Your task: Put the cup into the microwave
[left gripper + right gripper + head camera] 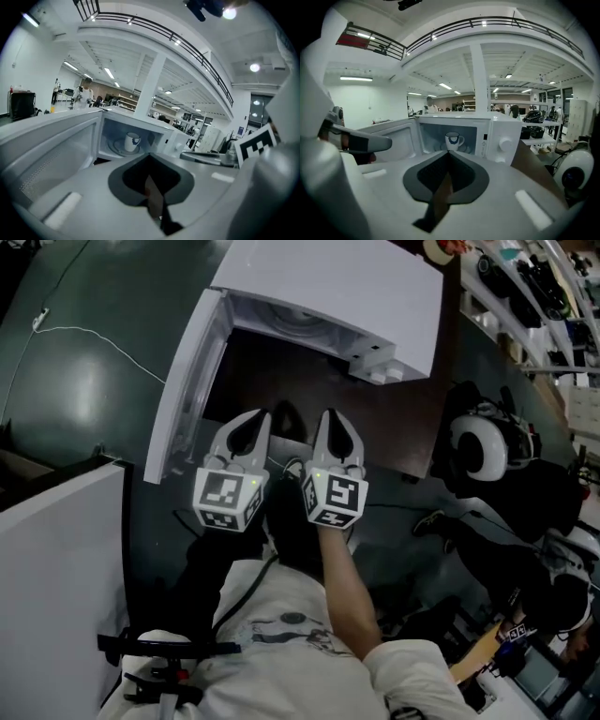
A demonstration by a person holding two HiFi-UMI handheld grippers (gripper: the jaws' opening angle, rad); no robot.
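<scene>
The cup (452, 139) stands upright inside the microwave (356, 287), on the turntable plate (115, 147), its handle turned to the right. The microwave door (183, 399) hangs wide open on the left side, its free edge swung toward the near side. The microwave sits on a dark brown surface (412, 427).

Both grippers are on the near side of the open cavity, well apart from the cup, side by side and pointing at it. The left gripper (251, 420) has its fingers clenched together with nothing between them. The right gripper (334, 418) likewise has its fingers pressed tip to tip and empty. A bare forearm (352, 596) leads back from the right gripper.
</scene>
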